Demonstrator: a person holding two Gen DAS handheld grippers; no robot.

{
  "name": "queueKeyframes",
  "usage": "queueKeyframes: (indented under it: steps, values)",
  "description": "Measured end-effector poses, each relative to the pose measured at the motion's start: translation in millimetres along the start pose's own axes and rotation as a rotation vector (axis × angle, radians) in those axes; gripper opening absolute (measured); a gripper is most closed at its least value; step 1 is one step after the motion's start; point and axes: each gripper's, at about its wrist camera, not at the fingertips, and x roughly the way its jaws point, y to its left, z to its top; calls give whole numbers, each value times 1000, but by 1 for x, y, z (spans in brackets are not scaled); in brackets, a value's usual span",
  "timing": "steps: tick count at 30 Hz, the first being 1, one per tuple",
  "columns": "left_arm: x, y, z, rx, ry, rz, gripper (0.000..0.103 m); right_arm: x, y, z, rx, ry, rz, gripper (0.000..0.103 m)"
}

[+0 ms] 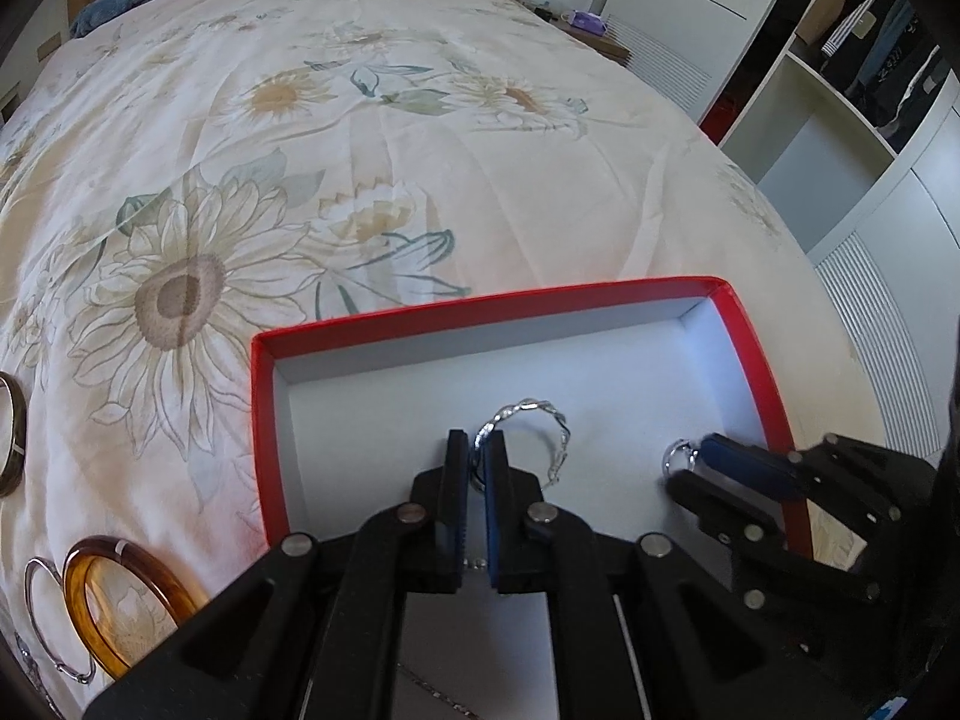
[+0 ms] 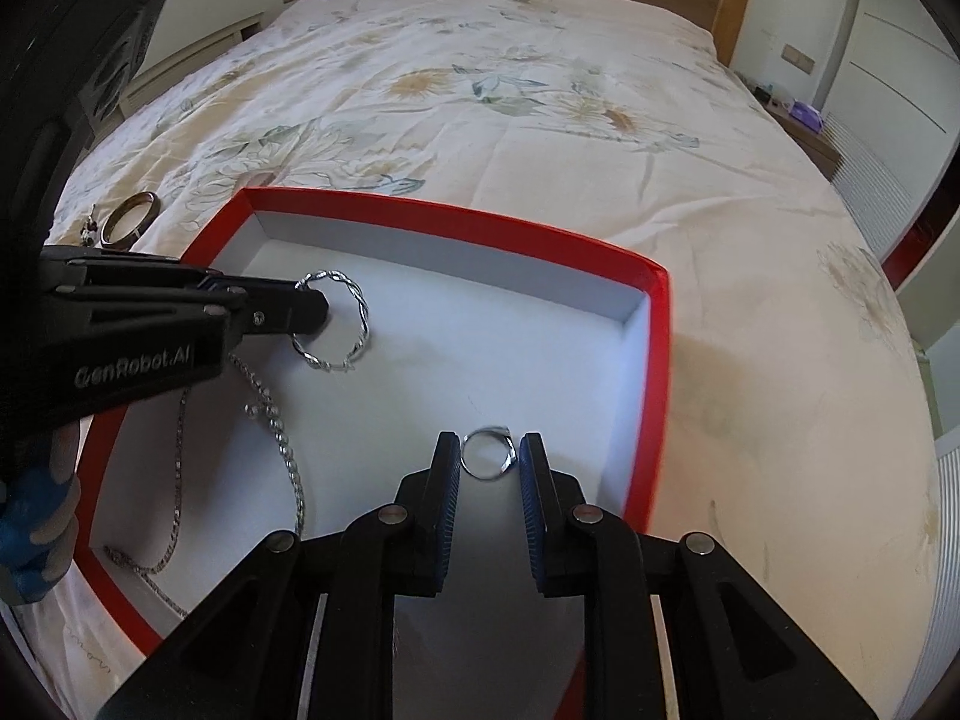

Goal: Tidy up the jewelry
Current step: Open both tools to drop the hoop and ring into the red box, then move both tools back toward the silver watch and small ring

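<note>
A red box (image 1: 750,360) with a white inside lies on the bed; it also shows in the right wrist view (image 2: 657,360). My left gripper (image 1: 479,450) is shut on a twisted silver bracelet (image 1: 555,432) and holds it upright inside the box; the right wrist view shows the bracelet (image 2: 360,324) at that gripper's (image 2: 312,306) tip. My right gripper (image 2: 489,456) holds a silver ring (image 2: 489,459) between its fingers over the box floor; the left wrist view shows the ring (image 1: 678,456) at its tip. A silver chain (image 2: 288,456) lies in the box.
On the floral bedspread left of the box lie an amber bangle (image 1: 120,600), a thin silver bangle (image 1: 51,624) and a dark bangle (image 1: 12,438), the dark one also in the right wrist view (image 2: 129,216). A nightstand (image 2: 804,120) and wardrobe (image 1: 840,90) stand right.
</note>
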Motion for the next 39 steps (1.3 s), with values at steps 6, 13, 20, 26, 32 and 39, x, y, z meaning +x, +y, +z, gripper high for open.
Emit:
queueKeyframes:
  steps: [6, 13, 20, 26, 32, 39]
  values:
    - [-5, -2, 2, -8, 9, -35, 16, -28, 0, -7, 24, -16, -18, 23]
    - [-70, -4, -2, -24, -85, -61, 24, -82, 7, -23, 55, -54, -30, 24]
    - [-182, 0, -41, -15, -258, 46, 24, -160, 36, -41, 87, -147, -6, 26]
    - [-256, 0, -100, -14, -335, 156, 24, -218, 81, -66, 78, -219, 30, 32]
    - [-309, 6, -160, -5, -359, 223, 24, -263, 122, -93, 76, -271, 57, 36]
    - [-356, 11, -213, -7, -437, 266, 40, -305, 157, -114, 94, -343, 68, 44]
